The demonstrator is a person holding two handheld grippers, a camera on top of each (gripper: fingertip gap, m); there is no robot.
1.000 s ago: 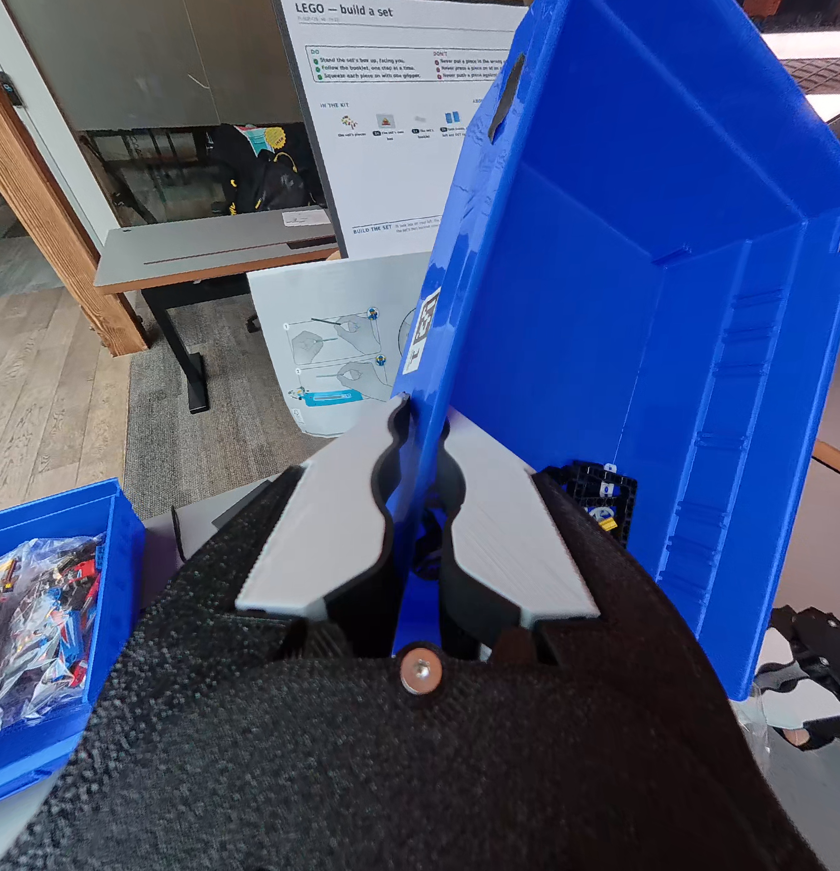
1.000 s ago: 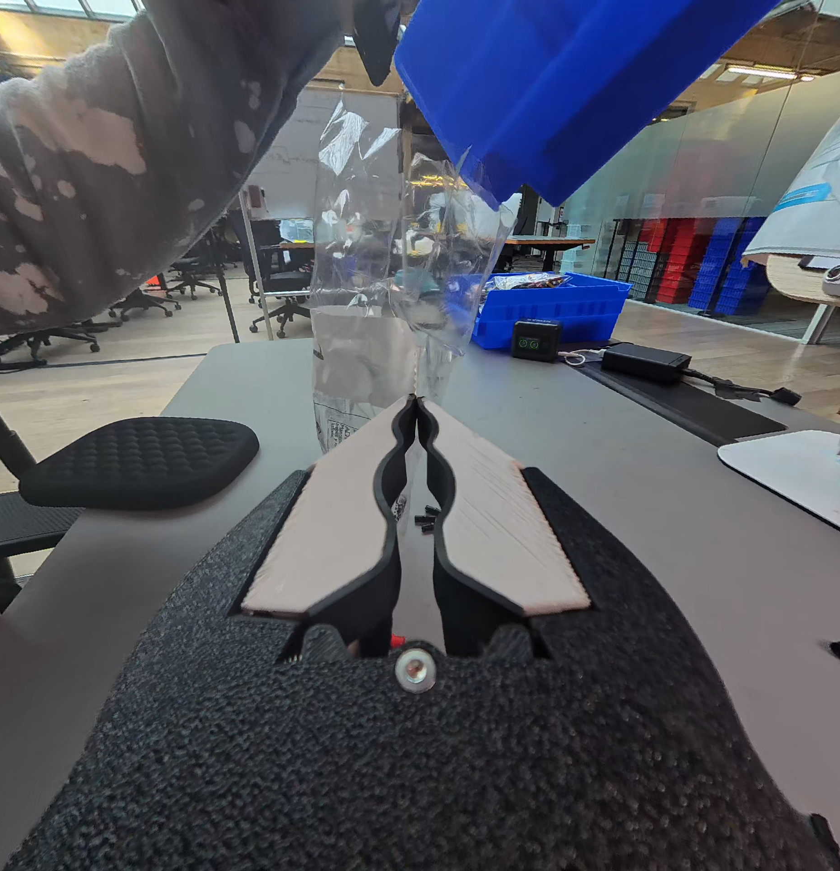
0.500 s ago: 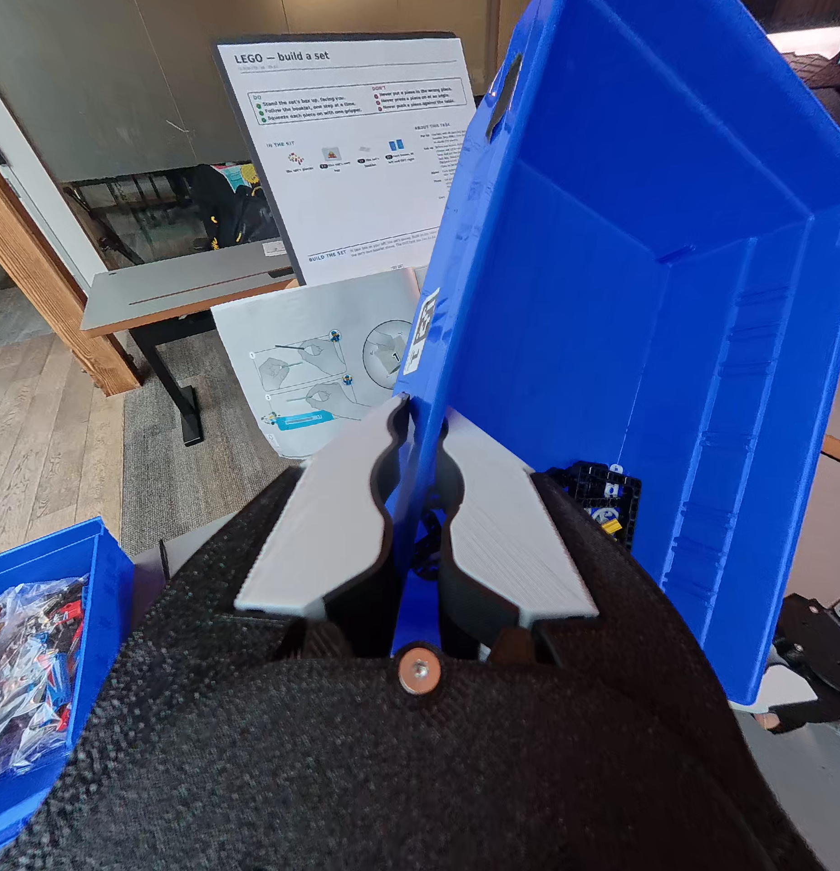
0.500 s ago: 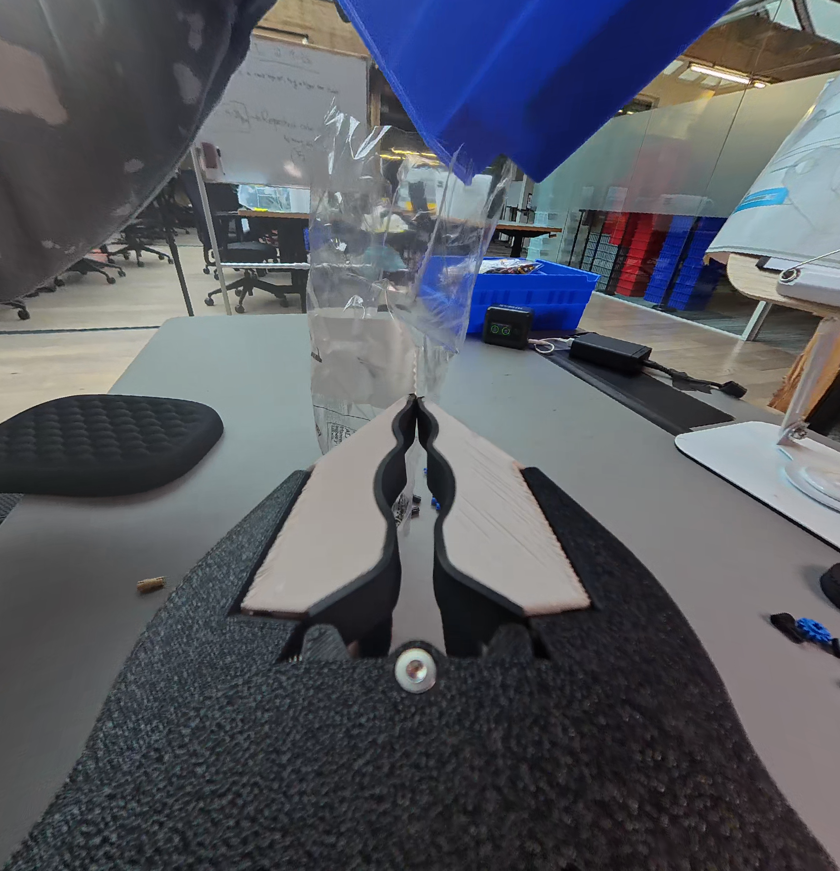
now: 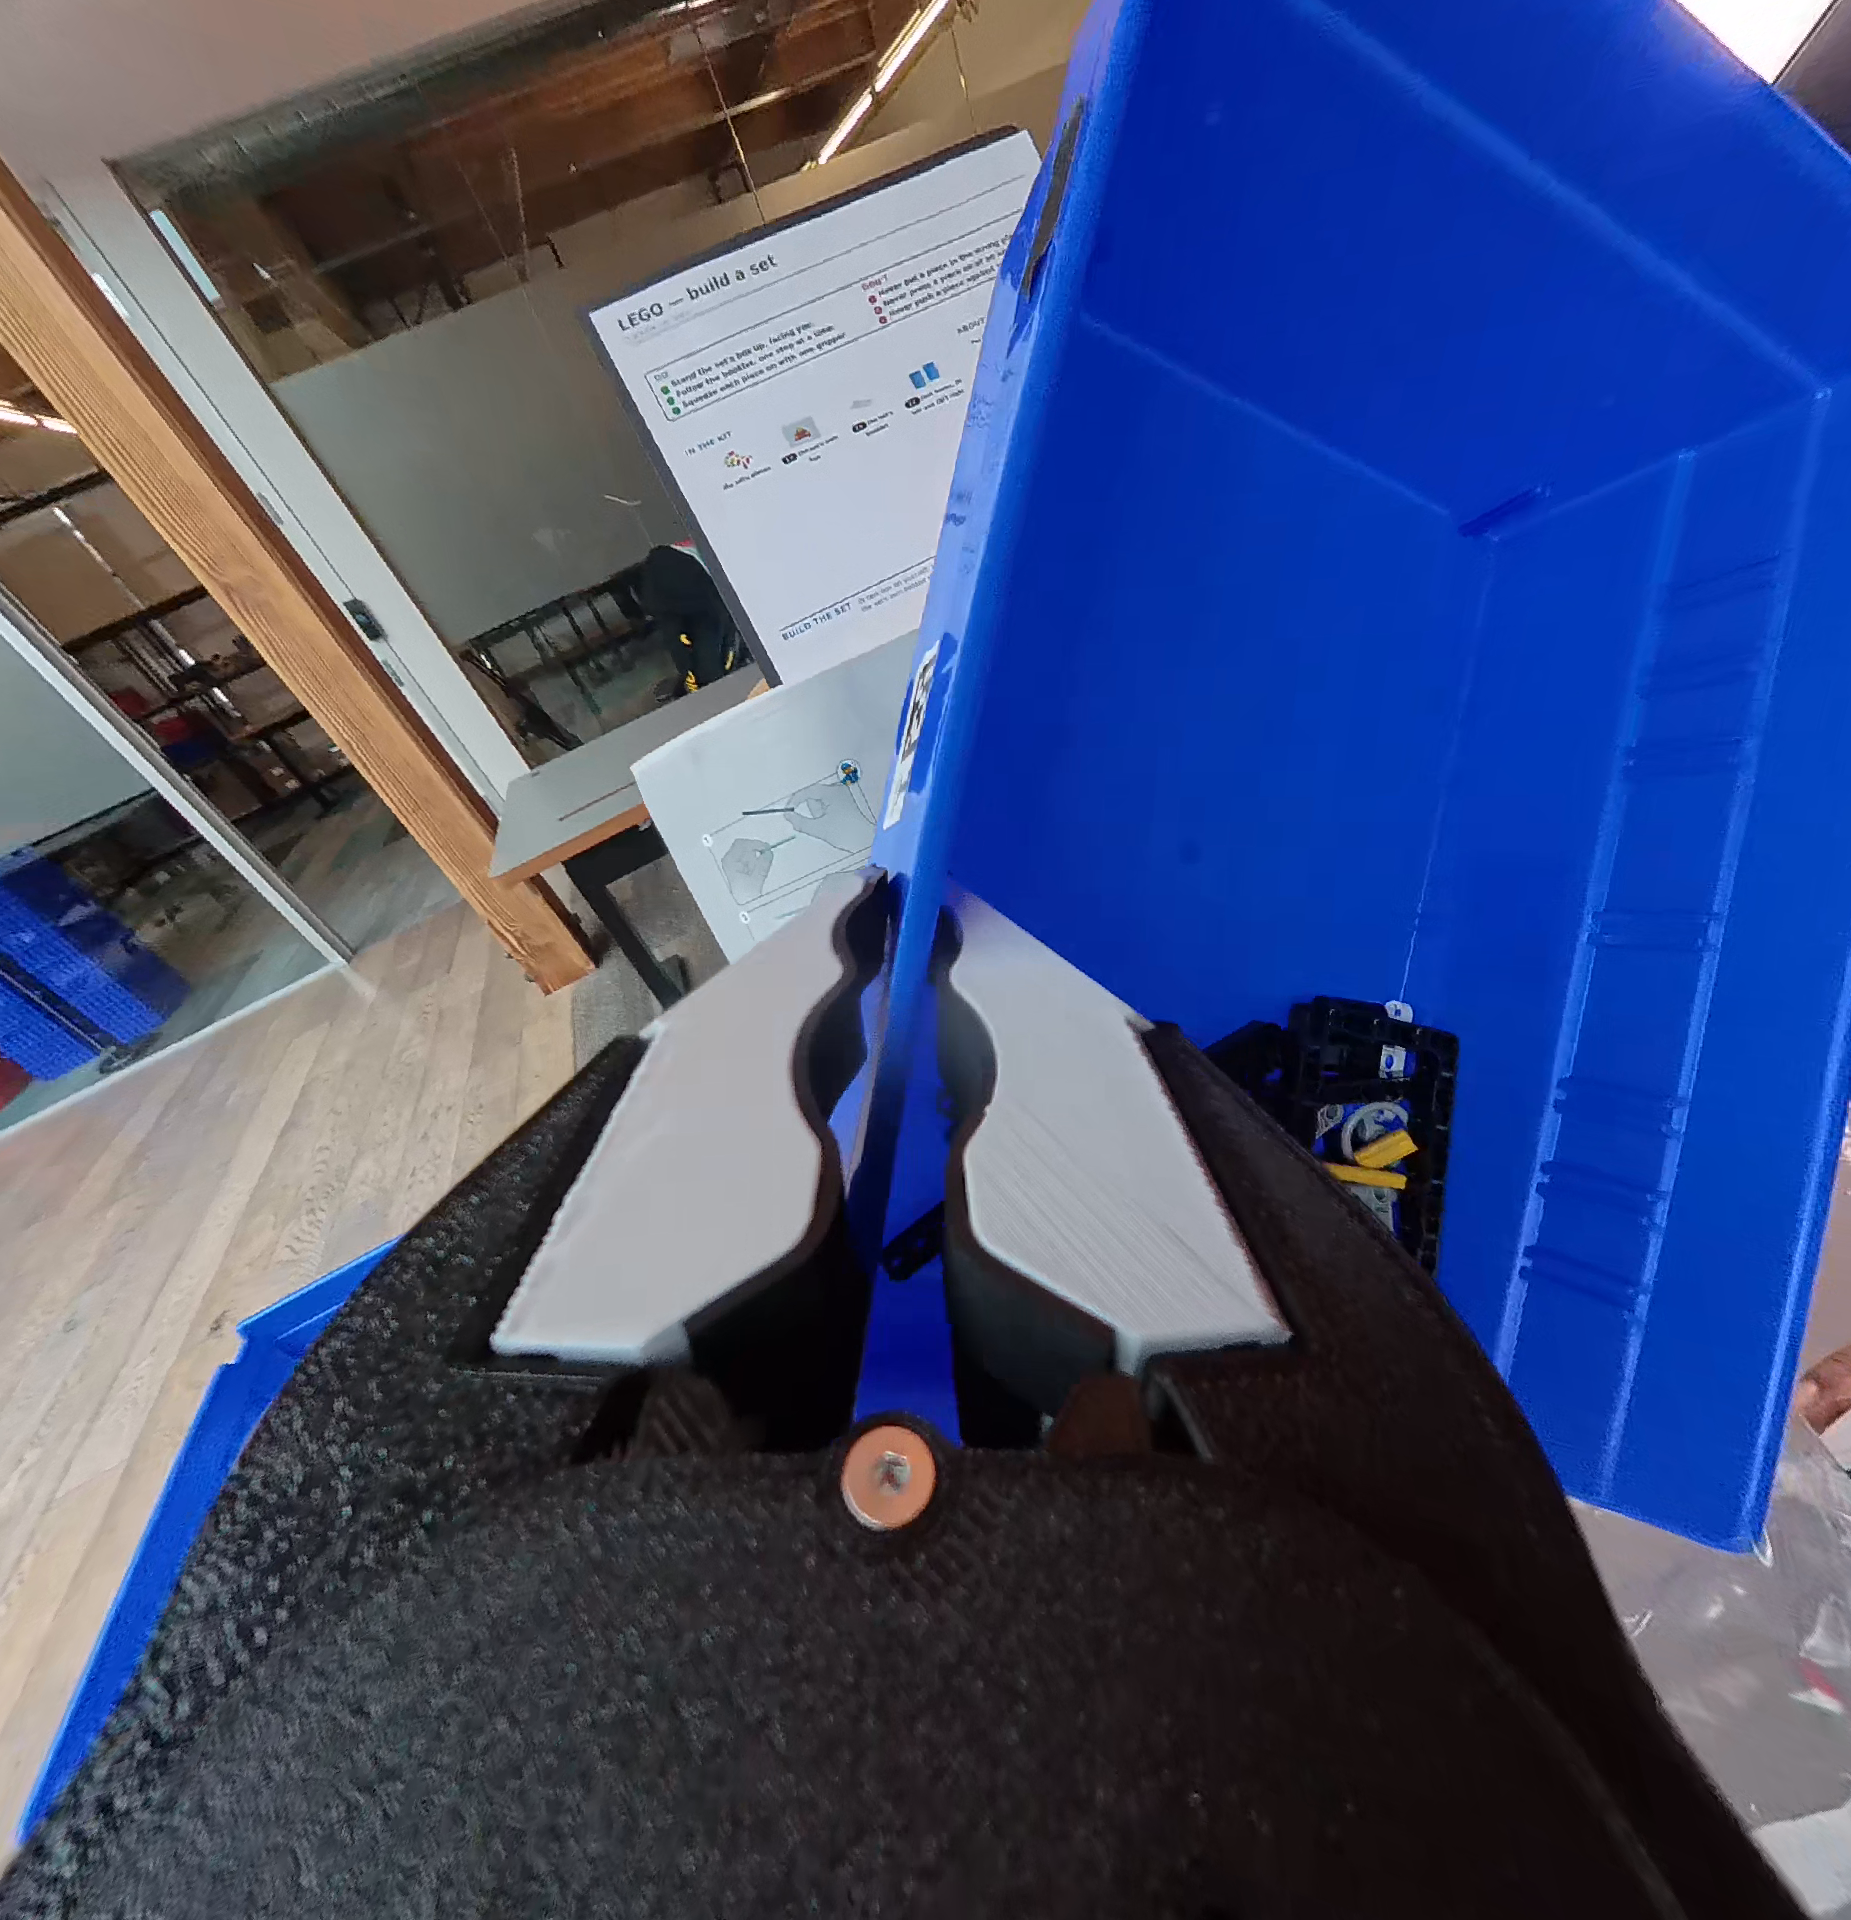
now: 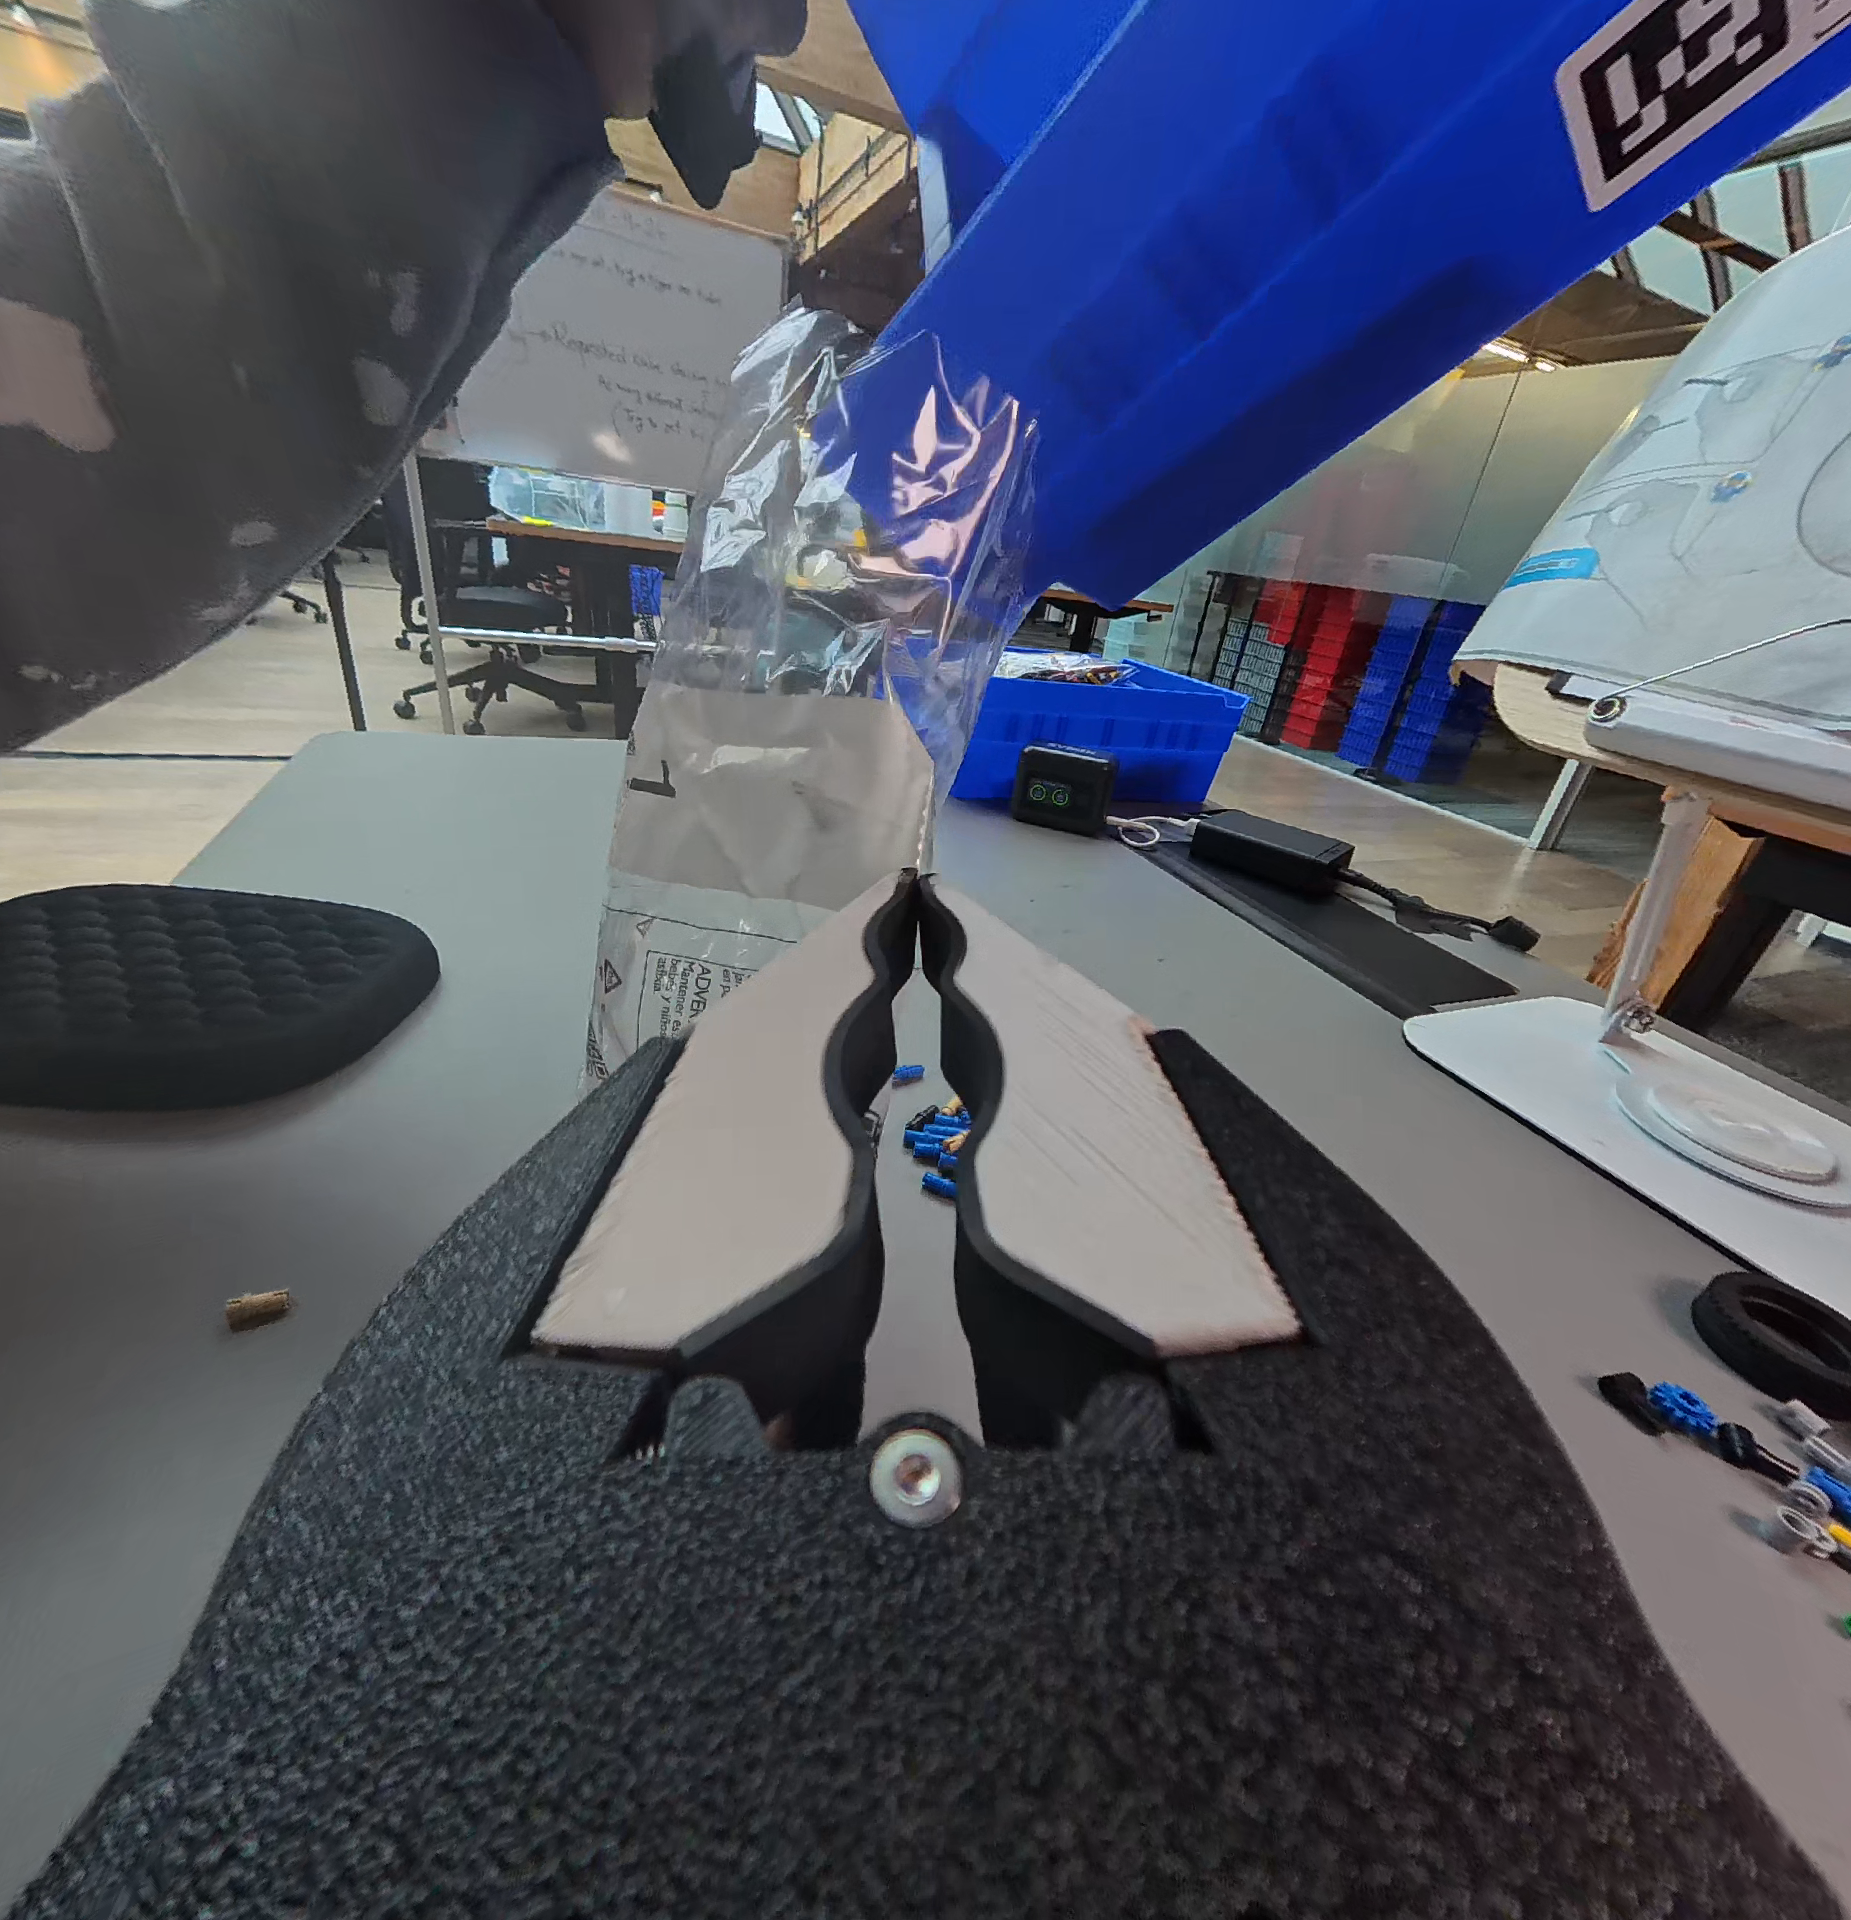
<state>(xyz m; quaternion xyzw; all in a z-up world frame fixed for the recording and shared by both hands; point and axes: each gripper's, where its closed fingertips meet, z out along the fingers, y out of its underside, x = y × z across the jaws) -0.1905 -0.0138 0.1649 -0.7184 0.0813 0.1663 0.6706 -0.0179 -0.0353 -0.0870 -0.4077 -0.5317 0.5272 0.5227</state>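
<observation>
A: What does the left gripper hold?

B: It is clamped on the side wall of a blue bin, tipped steeply, long axis near upright, lower corner down. A black brick frame lies at the low end, partly hidden by the gripper.

A: And the right gripper?

B: Pinched shut on a clear plastic bag standing upright, its mouth around the bin's corner. Open grey table lies left; small loose pieces, cut off, lie right.

Blue bin tipped steeply, clear bag upright beneath
</observation>
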